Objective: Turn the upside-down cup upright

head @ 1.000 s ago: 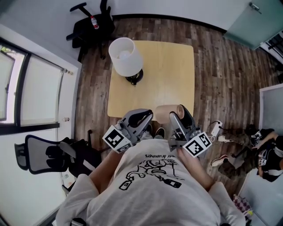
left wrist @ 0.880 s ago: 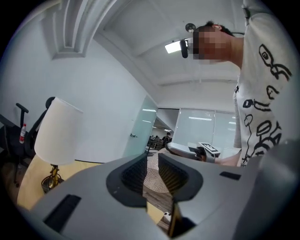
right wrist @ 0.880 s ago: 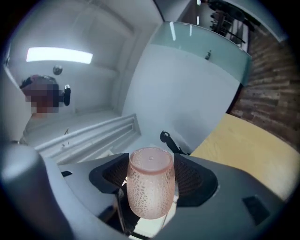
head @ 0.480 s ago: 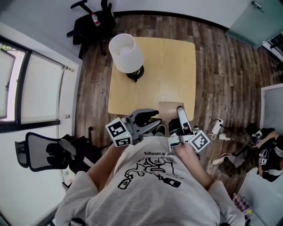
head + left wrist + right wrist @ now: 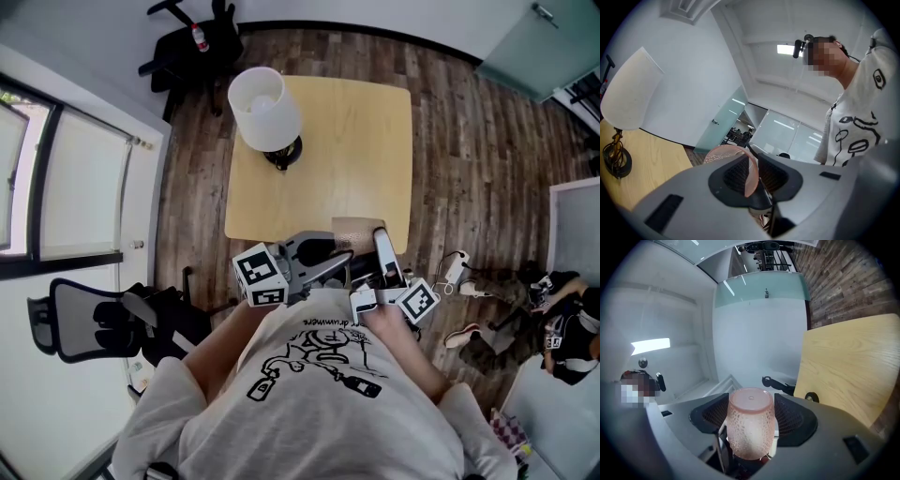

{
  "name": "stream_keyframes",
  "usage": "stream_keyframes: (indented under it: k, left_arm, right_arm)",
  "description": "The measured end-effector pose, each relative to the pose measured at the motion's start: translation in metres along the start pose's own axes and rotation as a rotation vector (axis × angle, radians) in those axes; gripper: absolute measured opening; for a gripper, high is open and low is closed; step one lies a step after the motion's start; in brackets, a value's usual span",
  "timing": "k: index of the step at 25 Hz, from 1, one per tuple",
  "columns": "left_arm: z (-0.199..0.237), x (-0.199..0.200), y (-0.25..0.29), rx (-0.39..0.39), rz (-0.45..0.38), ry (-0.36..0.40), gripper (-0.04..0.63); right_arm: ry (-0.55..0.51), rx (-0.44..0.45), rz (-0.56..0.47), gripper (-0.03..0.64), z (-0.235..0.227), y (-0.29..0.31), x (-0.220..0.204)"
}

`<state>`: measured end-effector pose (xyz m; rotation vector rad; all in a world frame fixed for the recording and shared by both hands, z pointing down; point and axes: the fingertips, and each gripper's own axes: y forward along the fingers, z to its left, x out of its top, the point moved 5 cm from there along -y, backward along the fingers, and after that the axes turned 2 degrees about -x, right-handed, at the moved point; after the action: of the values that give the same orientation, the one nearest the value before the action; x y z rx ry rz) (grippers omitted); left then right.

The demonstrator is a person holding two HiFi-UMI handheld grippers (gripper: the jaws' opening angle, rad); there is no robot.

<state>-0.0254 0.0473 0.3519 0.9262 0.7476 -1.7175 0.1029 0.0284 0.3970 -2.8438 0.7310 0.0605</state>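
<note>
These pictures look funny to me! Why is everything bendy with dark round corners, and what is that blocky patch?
Head view: a wide lens bows the table edges, but it stays sharp. Left gripper view: dark round corners from the fisheye lens, glare at the ceiling light, and a mosaic laid on afterwards to hide a face. Right gripper view: same round frame, cup sharp.

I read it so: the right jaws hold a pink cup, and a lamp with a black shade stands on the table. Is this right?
Almost. The lamp has a white shade, not a black one; the head view shows it. The rest holds: the right gripper has the pink cup between its jaws, and the lamp stands on the table.
</note>
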Motion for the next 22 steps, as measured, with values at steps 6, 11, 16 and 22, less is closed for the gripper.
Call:
stream_keyframes:
  k: [6, 11, 16, 22]
  left_arm:
    - [0.001, 0.001, -0.001, -0.036, 0.011, -0.068, 0.040]
    - [0.000, -0.002, -0.002, -0.047, 0.040, -0.047, 0.021]
    - [0.000, -0.001, -0.005, -0.052, 0.047, -0.041, 0.021]
    - [0.009, -0.001, -0.013, -0.019, 0.052, -0.026, 0.021]
  right_arm:
    - [-0.047, 0.033, 0.013, 0.313, 0.005, 0.001, 0.000]
    - [-0.184, 0.028, 0.031, 0.313, 0.011, 0.000, 0.007]
    - [-0.594, -0.001, 0.137, 0.313, 0.037, 0.002, 0.020]
    - [-1.461, 0.003, 0.415, 0.313, 0.072, 0.015, -0.002]
